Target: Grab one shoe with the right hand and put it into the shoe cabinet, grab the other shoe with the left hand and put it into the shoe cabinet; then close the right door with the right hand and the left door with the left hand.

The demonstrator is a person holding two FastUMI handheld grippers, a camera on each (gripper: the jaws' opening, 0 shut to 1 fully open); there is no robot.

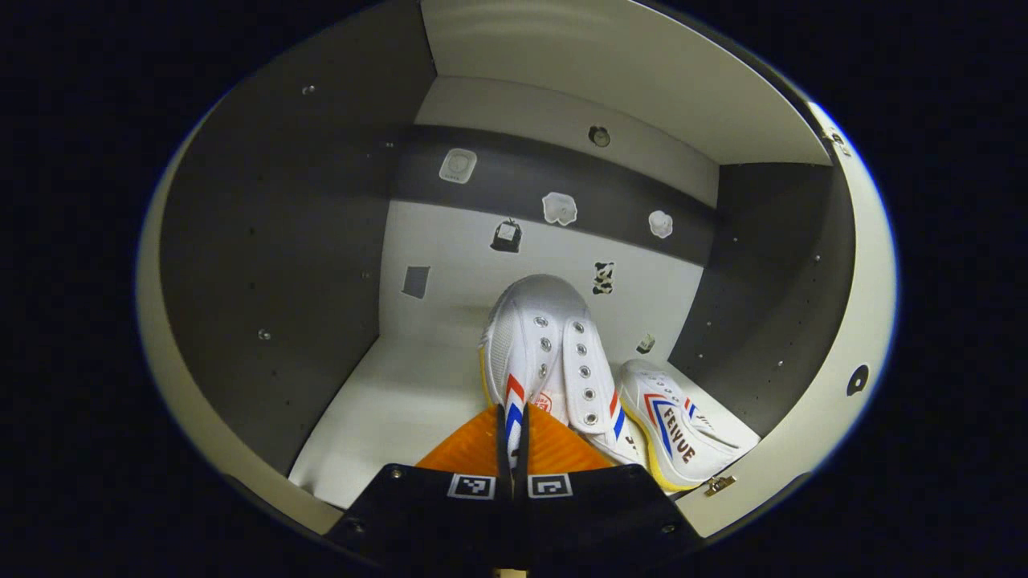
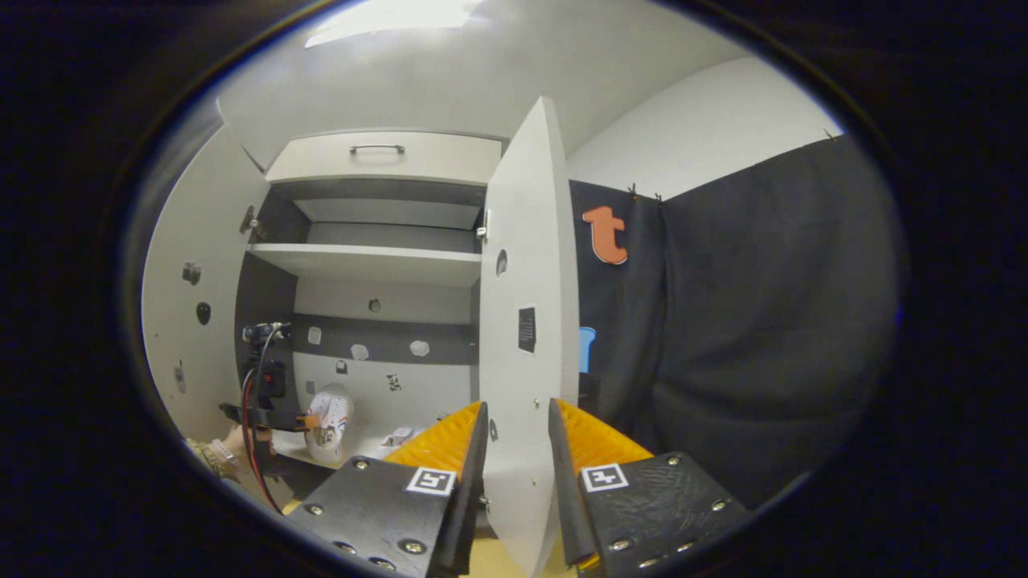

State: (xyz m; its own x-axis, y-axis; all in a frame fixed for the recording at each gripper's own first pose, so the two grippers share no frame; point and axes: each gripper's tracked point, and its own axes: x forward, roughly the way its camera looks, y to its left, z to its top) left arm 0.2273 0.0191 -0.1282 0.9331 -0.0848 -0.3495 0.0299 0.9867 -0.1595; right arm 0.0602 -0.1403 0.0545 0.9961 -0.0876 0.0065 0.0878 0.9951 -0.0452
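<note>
In the left gripper view, my left gripper (image 1: pixel 511 421) reaches into the shoe cabinet's lower compartment (image 1: pixel 393 401). Its orange fingers are shut on the side edge of a white shoe (image 1: pixel 534 337) with red and blue stripes, toe pointing at the back wall. The other white shoe (image 1: pixel 675 425) lies tilted on its side just to the right, touching the held one. In the right gripper view, the open right door (image 2: pixel 526 281) stands edge-on between the fingers of my right gripper (image 2: pixel 518 413), which press on both its faces. Farther left are the left gripper (image 2: pixel 309 421) and its shoe (image 2: pixel 329 425).
The cabinet's left door (image 2: pixel 189 265) is swung open. A shelf (image 2: pixel 361 261) runs above the shoe compartment and a drawer (image 2: pixel 385 156) with a handle sits on top. A hand (image 2: pixel 217 453) holds the left gripper. Small stickers dot the back wall (image 1: pixel 560 207).
</note>
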